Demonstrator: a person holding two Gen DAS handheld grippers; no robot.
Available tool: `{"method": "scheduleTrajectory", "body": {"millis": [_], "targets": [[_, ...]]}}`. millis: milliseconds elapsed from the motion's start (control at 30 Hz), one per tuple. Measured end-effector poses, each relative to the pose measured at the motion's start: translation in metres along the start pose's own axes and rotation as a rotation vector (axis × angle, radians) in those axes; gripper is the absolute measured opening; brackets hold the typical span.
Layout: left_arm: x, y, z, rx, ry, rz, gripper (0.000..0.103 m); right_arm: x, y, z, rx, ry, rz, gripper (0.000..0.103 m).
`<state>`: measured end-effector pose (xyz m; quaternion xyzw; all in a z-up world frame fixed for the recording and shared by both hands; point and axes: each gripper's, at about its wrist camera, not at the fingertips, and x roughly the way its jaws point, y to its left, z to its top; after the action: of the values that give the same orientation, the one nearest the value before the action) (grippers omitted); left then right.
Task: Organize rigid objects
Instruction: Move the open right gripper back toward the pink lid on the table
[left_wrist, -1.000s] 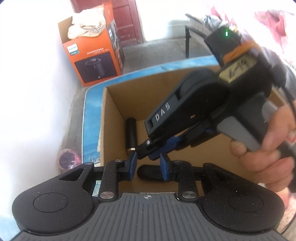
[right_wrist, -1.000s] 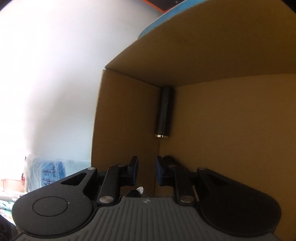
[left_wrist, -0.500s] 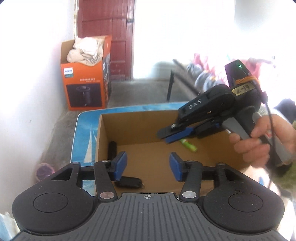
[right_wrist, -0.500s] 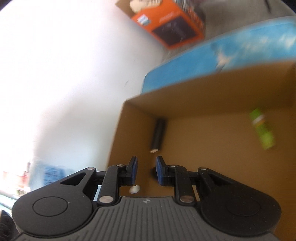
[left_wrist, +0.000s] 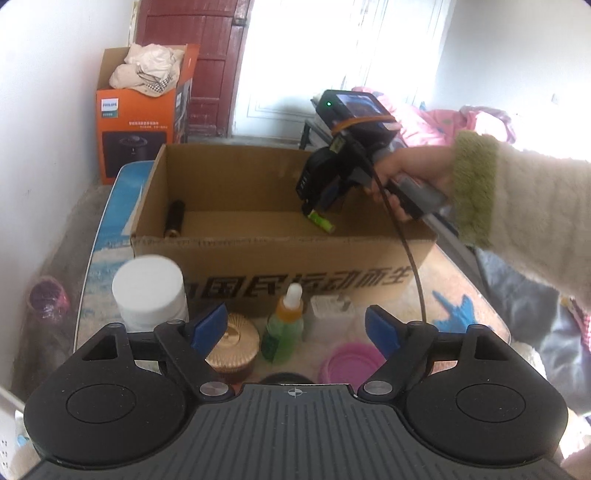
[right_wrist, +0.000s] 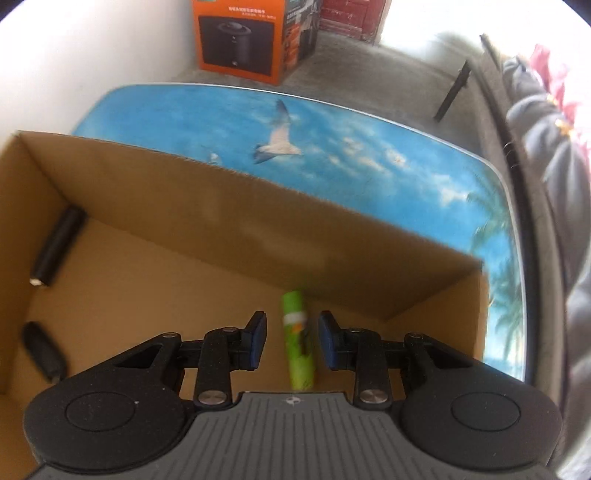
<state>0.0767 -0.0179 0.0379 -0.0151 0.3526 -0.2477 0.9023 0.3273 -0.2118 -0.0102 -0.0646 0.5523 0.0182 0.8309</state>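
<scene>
An open cardboard box (left_wrist: 280, 258) stands on a blue table (right_wrist: 332, 147). Inside lie a black cylinder (left_wrist: 174, 218) at the left wall, a small black object (right_wrist: 44, 354) and a green tube (right_wrist: 297, 339). My right gripper (right_wrist: 291, 339) is open inside the box, its jaws on either side of the green tube (left_wrist: 320, 221) without touching it. My left gripper (left_wrist: 295, 326) is open and empty, in front of the box above a white-capped jar (left_wrist: 149, 291), a round ribbed lid (left_wrist: 232, 341), a green dropper bottle (left_wrist: 284, 325), a white plug (left_wrist: 328, 306) and a pink lid (left_wrist: 351, 363).
An orange appliance box (left_wrist: 140, 118) with cloth on top stands on the floor by the white wall and a red door. A purple cup (left_wrist: 46, 299) sits left of the table. Pink and grey bedding (left_wrist: 461, 122) lies at the right.
My left gripper pulled back out of the box and opened wide. My right gripper moved from the box's left corner to the right and opened around the green tube.
</scene>
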Motion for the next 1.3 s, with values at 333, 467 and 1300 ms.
{"method": "scheduleTrajectory", "body": {"millis": [333, 467, 1300], "targets": [[-0.005, 0.008, -0.019, -0.016, -0.025, -0.031, 0.083, 0.011, 0.000, -0.006, 0.066, 0.083, 0.124, 0.017], [-0.004, 0.012, -0.023, -0.027, -0.029, -0.040, 0.083, 0.007, 0.025, -0.007, 0.055, 0.098, 0.204, 0.017], [-0.025, -0.003, -0.040, 0.030, -0.086, 0.005, 0.083, -0.151, 0.007, -0.068, 0.162, -0.178, 0.573, 0.024]]}}
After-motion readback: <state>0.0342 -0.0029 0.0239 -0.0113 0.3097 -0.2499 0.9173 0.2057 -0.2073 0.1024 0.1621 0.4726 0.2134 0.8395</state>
